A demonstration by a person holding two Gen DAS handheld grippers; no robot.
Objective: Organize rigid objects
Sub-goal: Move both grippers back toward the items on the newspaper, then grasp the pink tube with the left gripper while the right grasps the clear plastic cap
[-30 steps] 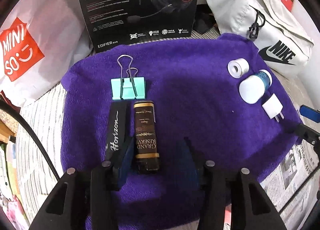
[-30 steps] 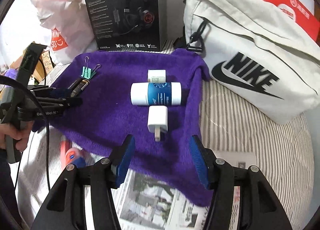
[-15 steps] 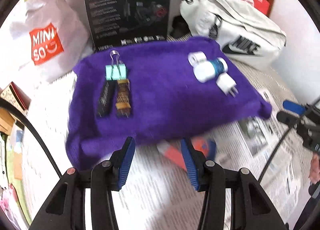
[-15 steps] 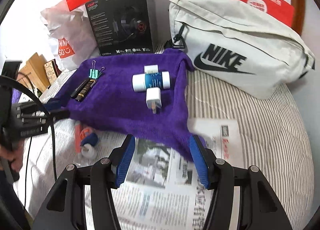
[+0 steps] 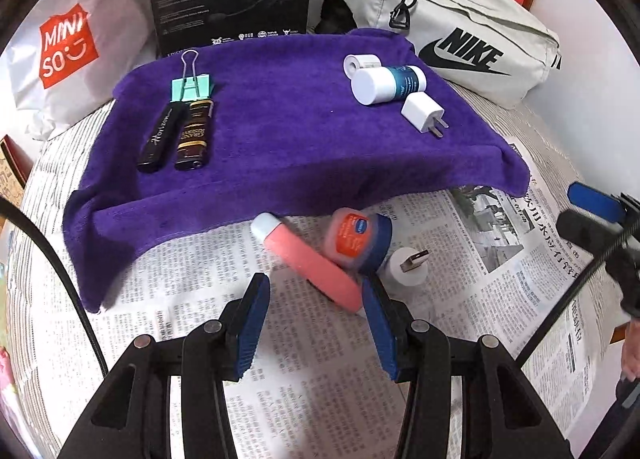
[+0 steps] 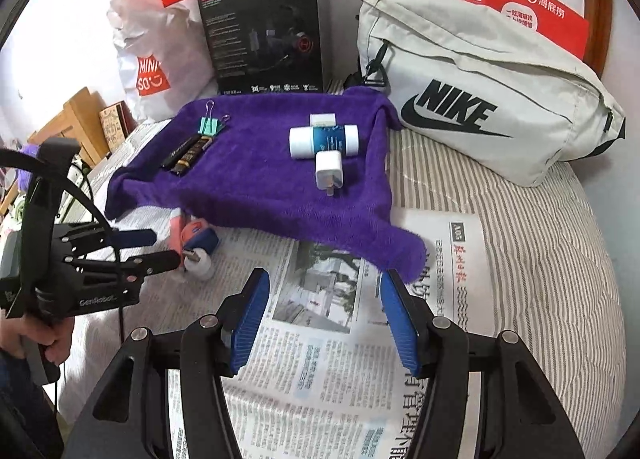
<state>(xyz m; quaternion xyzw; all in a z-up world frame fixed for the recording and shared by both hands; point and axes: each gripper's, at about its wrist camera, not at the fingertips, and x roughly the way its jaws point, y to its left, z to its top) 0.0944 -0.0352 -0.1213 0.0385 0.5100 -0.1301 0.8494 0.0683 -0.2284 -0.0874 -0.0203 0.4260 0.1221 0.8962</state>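
Three loose things lie on the newspaper (image 5: 500,243) just off the towel's (image 5: 304,131) near edge: a pink tube (image 5: 308,259), a jar (image 5: 354,237) and a white plug (image 5: 406,265). Left tongs (image 5: 316,301) hang open and empty, one pad beside the tube's end. Right tongs (image 6: 324,309) are open, empty, well clear. Best to straddle the tube across its width, then close gently so the jar is not knocked.
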